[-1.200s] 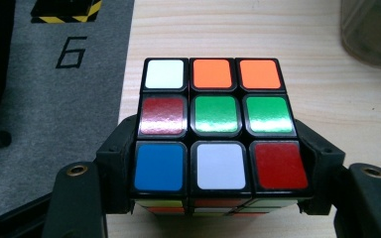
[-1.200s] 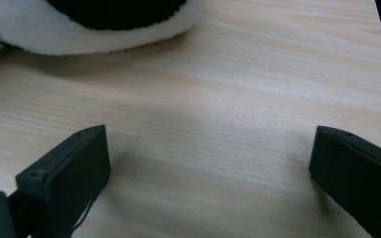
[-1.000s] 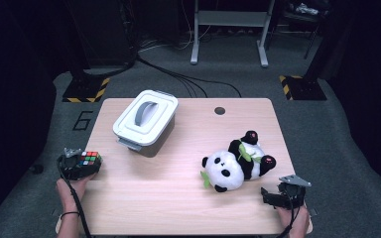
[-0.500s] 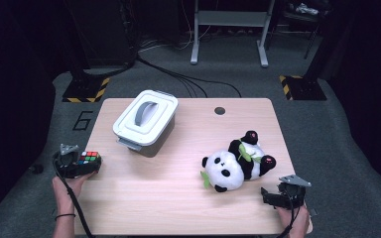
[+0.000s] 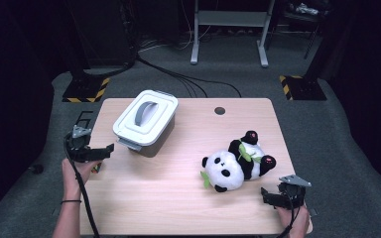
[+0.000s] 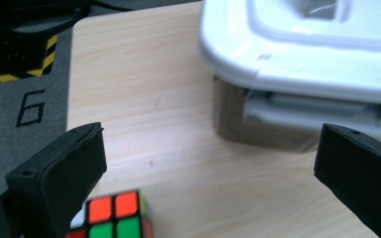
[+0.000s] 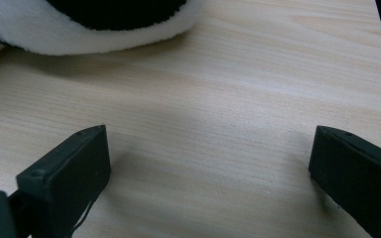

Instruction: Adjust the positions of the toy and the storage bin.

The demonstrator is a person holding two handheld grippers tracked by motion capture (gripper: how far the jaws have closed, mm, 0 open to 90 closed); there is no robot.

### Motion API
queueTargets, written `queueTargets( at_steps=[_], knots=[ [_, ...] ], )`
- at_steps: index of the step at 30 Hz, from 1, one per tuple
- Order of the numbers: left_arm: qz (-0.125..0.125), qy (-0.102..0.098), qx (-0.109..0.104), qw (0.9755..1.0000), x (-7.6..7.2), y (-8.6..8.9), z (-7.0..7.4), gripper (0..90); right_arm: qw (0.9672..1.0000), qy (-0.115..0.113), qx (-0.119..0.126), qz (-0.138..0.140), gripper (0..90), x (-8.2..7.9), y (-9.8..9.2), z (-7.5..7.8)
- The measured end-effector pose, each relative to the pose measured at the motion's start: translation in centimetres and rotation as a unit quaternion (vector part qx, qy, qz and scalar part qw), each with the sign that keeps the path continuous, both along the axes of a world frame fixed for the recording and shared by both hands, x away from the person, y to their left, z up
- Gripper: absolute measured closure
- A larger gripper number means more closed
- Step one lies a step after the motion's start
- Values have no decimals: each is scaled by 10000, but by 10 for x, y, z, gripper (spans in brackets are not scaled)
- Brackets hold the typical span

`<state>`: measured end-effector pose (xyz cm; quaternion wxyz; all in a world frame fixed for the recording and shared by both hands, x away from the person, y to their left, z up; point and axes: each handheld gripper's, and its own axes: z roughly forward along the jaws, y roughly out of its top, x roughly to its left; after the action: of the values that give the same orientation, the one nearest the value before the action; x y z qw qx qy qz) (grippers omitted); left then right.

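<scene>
**Two open grippers, cube left on the table**

One pale wooden table (image 5: 178,198) carries everything, with dark grey floor around it. On its far left part stands a grey box (image 5: 149,139) under a white lid (image 5: 146,116) with a grey handle; in the left gripper view the lid's edge overhangs the box wall. Toward the right side lies a plush panda (image 5: 235,166), on its back, green leaves on its chest and by its head.

At the left edge a hand (image 5: 74,173) holds the left gripper (image 5: 106,150) above the table, pointing toward the box. Its jaws have just been opening and now stand wide apart with nothing between them. The cube (image 6: 111,215) sits on the table just below and beside the left jaw, red and green squares showing; in the high view it is mostly hidden under the hand.

Near the right front corner, the right gripper (image 5: 267,196) rests low over the wood, jaws spread wide and gripping nothing. Its own view shows bare wood between the jaws and the panda's white and black fur just beyond them.
</scene>
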<state>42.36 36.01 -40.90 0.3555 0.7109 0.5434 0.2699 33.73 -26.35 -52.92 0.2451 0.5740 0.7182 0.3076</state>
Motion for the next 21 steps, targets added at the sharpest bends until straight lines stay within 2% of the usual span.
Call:
queueTargets(
  at_steps=[7, 9, 15, 18, 21],
  knots=[
    [-319, -123, 111, 9994, 20, -27, 18, 0, 10000, 0, 4, -1, 22, 0, 0, 0],
    [-368, -136, 213, 9990, 27, -34, 22, 0, 10000, -1, 4, 1, 22, 0, 0, 0],
    [-604, -149, 337, 9975, 50, -56, 26, 0, 10000, -4, 7, 4, 25, 0, 0, 0],
    [-704, -86, 427, 9966, 61, -65, 28, 6, 10000, -5, 7, 4, 25, 0, 0, 0],
    [-748, -105, 433, 9962, 70, -72, 27, 12, 10000, -6, 9, 6, 27, 0, 0, 0]
  ],
)
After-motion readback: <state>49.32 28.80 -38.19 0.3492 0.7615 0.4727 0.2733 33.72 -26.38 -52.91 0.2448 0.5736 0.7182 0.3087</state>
